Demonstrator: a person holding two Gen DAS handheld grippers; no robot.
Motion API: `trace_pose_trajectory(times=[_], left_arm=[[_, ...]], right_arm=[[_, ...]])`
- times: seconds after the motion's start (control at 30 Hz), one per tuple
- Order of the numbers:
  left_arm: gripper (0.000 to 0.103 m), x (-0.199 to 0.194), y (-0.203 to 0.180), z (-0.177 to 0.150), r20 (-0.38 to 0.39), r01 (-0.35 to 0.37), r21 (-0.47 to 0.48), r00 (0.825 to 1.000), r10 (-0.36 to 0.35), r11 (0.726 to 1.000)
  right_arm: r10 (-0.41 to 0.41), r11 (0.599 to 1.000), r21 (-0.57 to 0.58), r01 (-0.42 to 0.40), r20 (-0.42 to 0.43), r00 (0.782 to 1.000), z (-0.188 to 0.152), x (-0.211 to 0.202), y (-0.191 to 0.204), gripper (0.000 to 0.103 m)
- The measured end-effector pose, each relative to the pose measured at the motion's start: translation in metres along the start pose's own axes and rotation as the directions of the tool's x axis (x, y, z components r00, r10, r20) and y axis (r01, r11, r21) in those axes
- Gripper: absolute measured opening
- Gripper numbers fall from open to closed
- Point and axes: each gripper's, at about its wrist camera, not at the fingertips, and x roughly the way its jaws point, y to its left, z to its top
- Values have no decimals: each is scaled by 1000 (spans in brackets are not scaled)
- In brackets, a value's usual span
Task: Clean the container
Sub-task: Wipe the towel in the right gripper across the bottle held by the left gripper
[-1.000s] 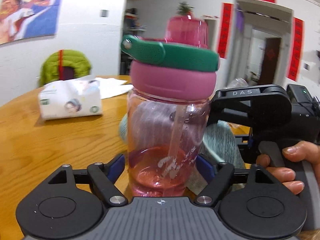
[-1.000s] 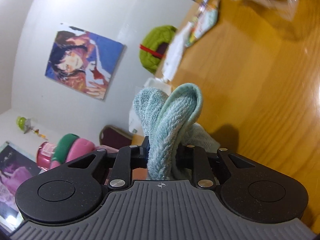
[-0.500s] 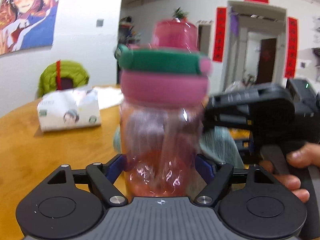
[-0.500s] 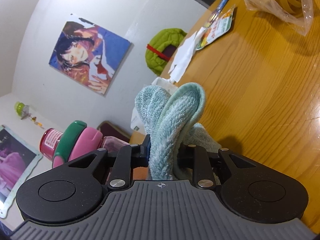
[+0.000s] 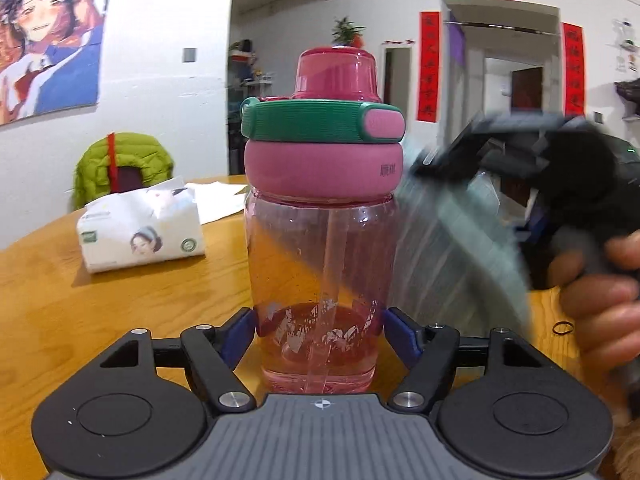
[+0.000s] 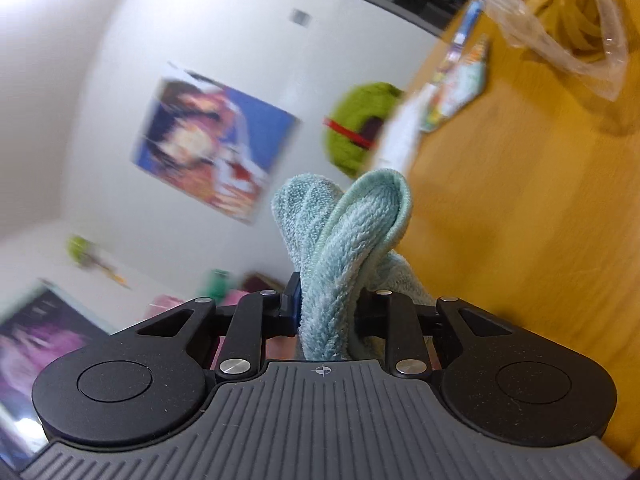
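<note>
My left gripper (image 5: 320, 334) clamped on the bottle (image 5: 322, 264), blue pads pressing either side of its base. Bottle stands upright on the wooden table (image 5: 140, 292), long axis vertical, lid up: pink collar, green band, translucent pink cap on top. Straw runs down inside; clear pink body.

My right gripper (image 6: 326, 312) closed tight on the teal cloth (image 6: 352, 240), a thick fold standing up out of the jaws. Left view shows the cloth (image 5: 452, 248) blurred, just beside the bottle's right side below the collar; contact I cannot confirm. My hand (image 5: 600, 300) grips the right tool's handle, blurred too.

A small black band (image 5: 563, 328) lies on the table near that hand. Left of the bottle, further back: tissue pack (image 5: 140, 236), papers behind it. Green jacket (image 5: 120, 168) over a chair past the table edge. Right view: clear bag of yellow bands (image 6: 568, 20) on the far table. Poster (image 5: 48, 40) on the wall.
</note>
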Motion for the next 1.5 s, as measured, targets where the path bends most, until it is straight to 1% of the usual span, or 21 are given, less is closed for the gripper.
trace_pose_trajectory(times=[0.17,0.33,0.37,0.4,0.43,0.47,0.77,1.1,1.17,1.2,1.23,1.27,1.3,1.33,1.4,1.47,1.5], left_arm=[[69,2,-3,-1,10,-7,17,1000,7,1000],[69,1,-3,-2,13,-2,12,1000,2,1000],[69,1,-3,-2,12,-1,11,1000,1,1000],[69,1,-2,-1,12,0,10,1000,-1,1000],[69,1,-2,-1,11,2,11,1000,-2,1000],[69,1,-2,-1,11,3,10,1000,-3,1000],[69,1,0,-1,15,-13,-1,1000,13,1000],[69,1,-1,-2,19,-20,4,1000,20,1000],[69,0,-3,-2,17,-31,10,999,30,999],[70,-1,-4,-1,16,-44,6,999,43,999],[77,-3,-6,-1,15,-59,1,998,59,998],[82,-5,-10,-1,16,-96,-1,995,96,995],[91,-8,-14,-2,20,-137,-3,990,137,991],[91,-11,-20,-3,22,-173,-4,985,173,985],[90,-12,-31,-6,-1,-192,3,981,192,981],[89,-9,-39,-9,-39,-141,22,989,142,990],[85,-8,-41,-10,-45,-120,28,992,121,992]], right_arm=[[-1,999,45,2,-15,1000,-2,-1,-12,27],[6,997,78,-4,-25,1000,-3,-3,-21,27],[35,998,61,-34,-9,999,-2,-7,-18,27],[97,994,52,-98,21,995,-1,-13,-15,27],[161,985,53,-163,47,986,0,-18,-14,27],[190,980,53,-193,56,980,1,-20,-14,27],[272,960,44,-275,74,960,0,-22,-13,28],[202,979,11,-203,74,977,0,-18,-11,28],[186,982,4,-187,74,980,0,-17,-11,28],[179,984,0,-179,74,981,0,-17,-10,28],[171,985,-3,-171,74,983,0,-16,-10,29],[163,987,-7,-163,74,984,0,-16,-10,29],[155,988,-10,-155,74,985,0,-15,-10,30],[147,989,-14,-146,75,986,0,-15,-9,30],[131,991,-21,-130,75,989,0,-14,-9,31],[115,993,-28,-114,76,990,0,-13,-9,31],[107,994,-31,-105,76,991,0,-12,-8,31]])
